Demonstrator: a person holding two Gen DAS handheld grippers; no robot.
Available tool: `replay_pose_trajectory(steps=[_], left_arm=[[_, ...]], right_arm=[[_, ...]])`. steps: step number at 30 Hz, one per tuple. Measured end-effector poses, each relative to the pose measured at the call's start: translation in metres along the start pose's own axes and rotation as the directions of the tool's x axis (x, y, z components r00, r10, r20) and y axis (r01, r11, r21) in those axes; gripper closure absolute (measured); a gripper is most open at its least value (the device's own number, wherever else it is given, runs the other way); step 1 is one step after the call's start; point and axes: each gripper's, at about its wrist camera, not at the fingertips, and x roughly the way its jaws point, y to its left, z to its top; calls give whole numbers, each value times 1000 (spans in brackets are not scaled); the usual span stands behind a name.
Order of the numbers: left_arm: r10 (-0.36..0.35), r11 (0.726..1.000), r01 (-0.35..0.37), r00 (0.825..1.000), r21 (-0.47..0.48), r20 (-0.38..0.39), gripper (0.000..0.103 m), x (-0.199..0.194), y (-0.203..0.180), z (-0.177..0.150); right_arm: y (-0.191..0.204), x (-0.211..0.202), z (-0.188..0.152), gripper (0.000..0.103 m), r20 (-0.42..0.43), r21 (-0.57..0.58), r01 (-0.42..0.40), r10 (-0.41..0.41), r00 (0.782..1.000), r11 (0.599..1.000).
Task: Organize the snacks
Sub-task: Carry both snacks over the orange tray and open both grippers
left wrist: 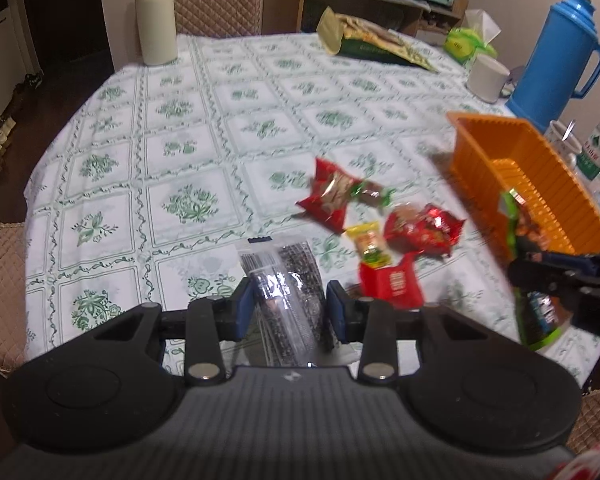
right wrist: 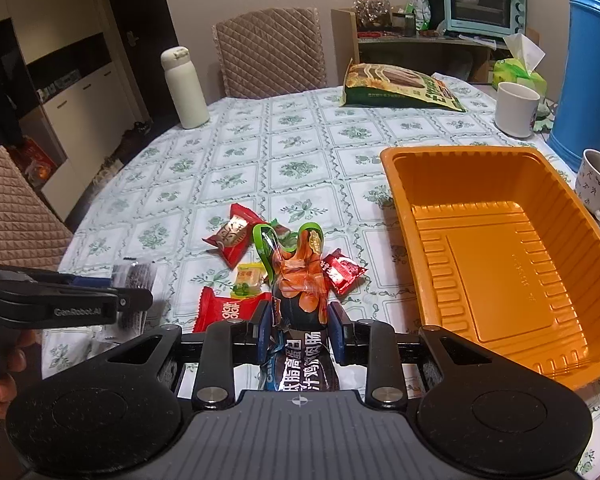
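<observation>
My left gripper (left wrist: pixel 289 305) is shut on a clear pack of black sesame sticks (left wrist: pixel 286 280) and holds it above the table. My right gripper (right wrist: pixel 300 322) is shut on a green-edged sausage pack (right wrist: pixel 298 276), also seen at the right of the left wrist view (left wrist: pixel 530 264). An empty orange tray (right wrist: pixel 400 184) stands to the right of it. Several small snacks lie on the cloth: a red pack (right wrist: pixel 230 238), a yellow candy (right wrist: pixel 247 278), a red square pack (right wrist: pixel 224 312) and a red wrapper (right wrist: pixel 342 270). The left gripper shows at the left of the right wrist view (right wrist: pixel 136 298).
A white bottle (right wrist: pixel 184 88), a large seed bag (right wrist: pixel 400 88), a white mug (right wrist: pixel 516 108), a tissue pack (right wrist: pixel 520 70), a blue thermos (right wrist: pixel 588 68) and a cup with a spoon (right wrist: pixel 596 184) stand around the table. Quilted chairs (right wrist: pixel 270 52) surround it.
</observation>
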Motion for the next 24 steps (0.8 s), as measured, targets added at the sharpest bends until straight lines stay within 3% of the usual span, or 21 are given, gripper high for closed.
replay_pose_trajectory(steps=[11, 24], left_arm=[[-25, 999, 28, 997, -35, 76, 68, -44, -64, 10], [-123, 992, 121, 989, 33, 77, 68, -26, -193, 25]], right_arm=[[-40, -36, 11, 73, 7, -11, -53, 53, 999, 999], [-134, -71, 16, 73, 23, 10, -3, 3, 1000, 1000]])
